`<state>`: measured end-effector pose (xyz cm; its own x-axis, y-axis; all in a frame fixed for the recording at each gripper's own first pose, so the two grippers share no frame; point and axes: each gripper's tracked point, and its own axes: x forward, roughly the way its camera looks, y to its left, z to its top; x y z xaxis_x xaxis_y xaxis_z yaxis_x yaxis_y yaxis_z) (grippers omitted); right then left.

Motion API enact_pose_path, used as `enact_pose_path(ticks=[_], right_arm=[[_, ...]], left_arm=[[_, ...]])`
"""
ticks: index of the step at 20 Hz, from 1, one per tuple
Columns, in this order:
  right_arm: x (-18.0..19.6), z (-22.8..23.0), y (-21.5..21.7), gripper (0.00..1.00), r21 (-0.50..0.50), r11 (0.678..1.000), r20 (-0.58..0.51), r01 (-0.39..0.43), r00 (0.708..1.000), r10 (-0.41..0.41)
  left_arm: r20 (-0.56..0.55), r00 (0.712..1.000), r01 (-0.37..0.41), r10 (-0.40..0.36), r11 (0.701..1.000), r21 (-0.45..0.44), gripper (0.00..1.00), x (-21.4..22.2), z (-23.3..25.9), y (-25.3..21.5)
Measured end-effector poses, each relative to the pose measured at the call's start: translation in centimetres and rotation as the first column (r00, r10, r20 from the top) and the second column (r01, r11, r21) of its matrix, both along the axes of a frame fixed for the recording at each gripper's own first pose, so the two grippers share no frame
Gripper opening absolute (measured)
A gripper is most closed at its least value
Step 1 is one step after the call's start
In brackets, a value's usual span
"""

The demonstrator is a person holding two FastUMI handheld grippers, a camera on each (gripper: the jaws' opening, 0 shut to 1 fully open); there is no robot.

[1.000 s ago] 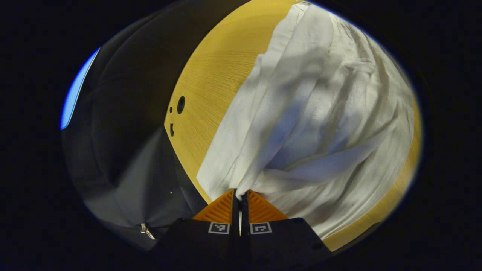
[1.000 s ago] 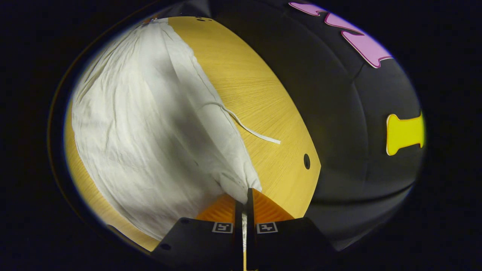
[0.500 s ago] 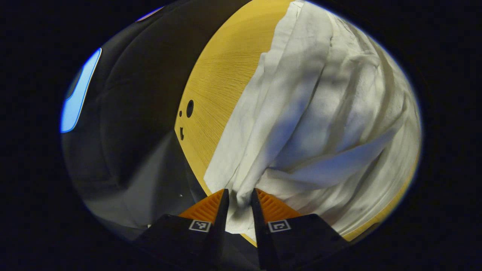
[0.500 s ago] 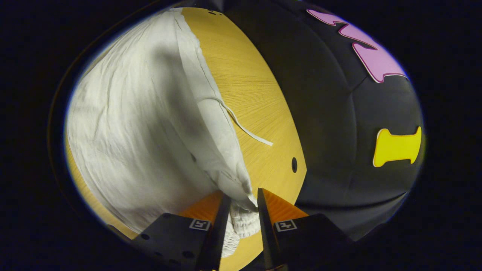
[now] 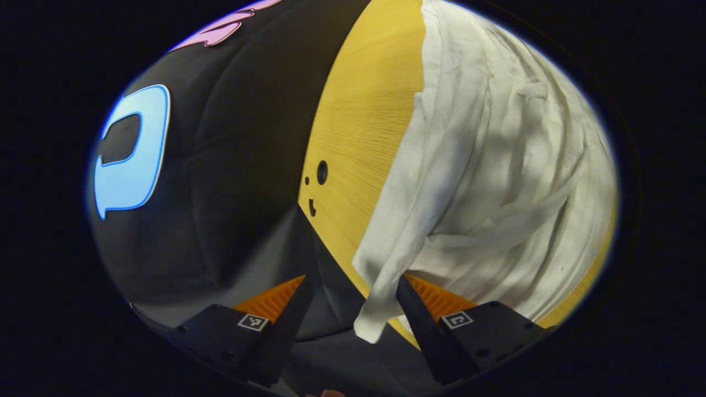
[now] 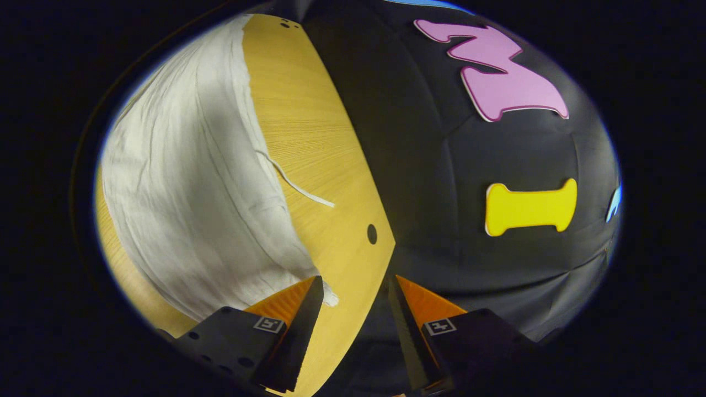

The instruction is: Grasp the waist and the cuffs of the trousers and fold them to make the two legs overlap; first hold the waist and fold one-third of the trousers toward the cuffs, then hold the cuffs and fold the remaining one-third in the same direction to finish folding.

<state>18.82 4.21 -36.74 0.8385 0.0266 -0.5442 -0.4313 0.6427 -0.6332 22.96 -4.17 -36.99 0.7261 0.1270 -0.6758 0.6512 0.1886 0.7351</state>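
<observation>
The white trousers (image 5: 496, 182) lie rumpled on the yellow wooden table (image 5: 364, 121). One corner of the cloth hangs over the table's near edge between the fingers of my left gripper (image 5: 353, 286), which is open and not pressing on it. In the right gripper view the trousers (image 6: 187, 187) lie flat on the table (image 6: 314, 143), with a white drawstring (image 6: 298, 187) trailing onto the wood. My right gripper (image 6: 353, 289) is open, and the near corner of the cloth lies just beside its left finger.
Small round holes mark the table near its corners (image 5: 321, 172) (image 6: 372, 234). Beyond the table edge hangs the booth's black cloth wall (image 5: 231, 165) (image 6: 485, 165). A strip of bare wood runs beside the trousers in both views.
Both grippers were shut on the cloth a second ago. They have opened wide and drawn back, and the trousers' corners have dropped onto the table edge.
</observation>
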Motion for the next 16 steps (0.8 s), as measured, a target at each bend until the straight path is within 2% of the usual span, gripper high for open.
enact_pose_path(ticks=[2, 4, 7, 9, 11, 12, 14, 16], right_arm=[[-1.2, 1.1, -1.3, 0.76, 0.071, 0.994, -0.012, 0.085, 0.996, -0.084], [-2.6, 2.1, -1.9, 0.76, 0.191, 0.966, -0.039, 0.173, 0.985, -0.169], [-4.9, 3.1, -1.5, 0.76, 0.371, 0.883, -0.108, 0.288, 0.958, -0.267], [-6.2, 3.6, -0.9, 0.76, 0.458, 0.822, -0.146, 0.339, 0.941, -0.307], [-7.1, 3.6, -0.3, 0.76, 0.531, 0.749, -0.189, 0.396, 0.917, -0.351], [-7.4, 3.4, 0.0, 0.76, 0.573, 0.701, -0.217, 0.425, 0.903, -0.37], [-7.9, 3.1, 0.9, 0.76, 0.651, 0.59, -0.282, 0.478, 0.874, -0.396], [-8.5, 2.7, 1.2, 0.76, 0.696, 0.473, -0.357, 0.54, 0.832, -0.425]], left_arm=[[0.045, 0.999, -0.002, 0.003, 1.0, -0.017, 0.98, -0.2, 2.0, 0.3], [0.076, 0.997, -0.022, 0.027, 0.998, -0.058, 0.97, -0.7, 3.6, 0.6], [0.106, 0.988, -0.1, 0.116, 0.984, -0.149, 0.97, -2.3, 5.6, 1.5], [0.102, 0.972, -0.182, 0.213, 0.951, -0.251, 0.96, -4.0, 6.5, 1.9], [0.09, 0.947, -0.259, 0.308, 0.899, -0.354, 0.96, -5.5, 7.6, 2.2], [0.084, 0.934, -0.289, 0.347, 0.873, -0.392, 0.96, -6.0, 8.0, 2.3], [0.063, 0.904, -0.347, 0.422, 0.812, -0.47, 0.96, -7.1, 8.7, 2.8], [0.014, 0.864, -0.414, 0.504, 0.725, -0.551, 0.96, -7.9, 8.9, 3.1]])
